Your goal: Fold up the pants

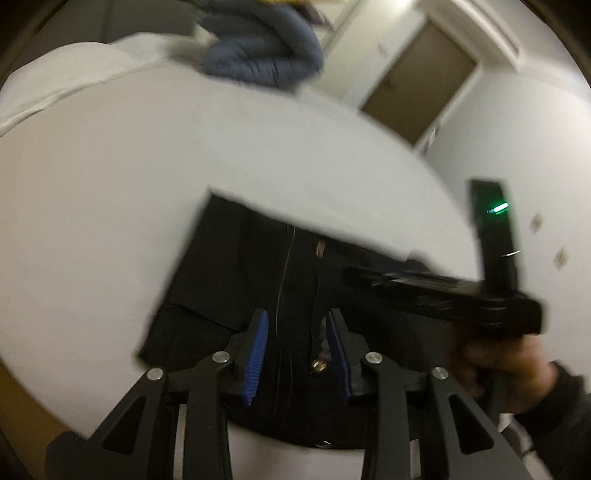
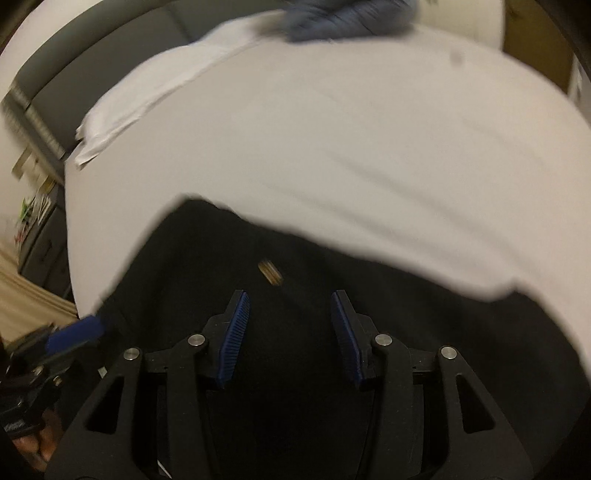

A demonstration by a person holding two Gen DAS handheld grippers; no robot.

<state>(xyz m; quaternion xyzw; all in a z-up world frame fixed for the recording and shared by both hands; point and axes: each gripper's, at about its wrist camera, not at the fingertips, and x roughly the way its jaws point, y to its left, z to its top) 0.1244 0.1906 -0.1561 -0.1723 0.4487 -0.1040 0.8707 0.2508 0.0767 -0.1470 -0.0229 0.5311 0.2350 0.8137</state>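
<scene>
We see both grippers, left (image 1: 297, 354) and right (image 2: 290, 332), jaws apart, holding nothing, over black pants (image 2: 207, 266) at six o'clock on the bed (image 2: 332, 129).

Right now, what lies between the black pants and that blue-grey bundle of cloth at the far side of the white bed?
Only bare white bed sheet lies between the black pants and the blue-grey bundle; both wrist views show it.
</scene>
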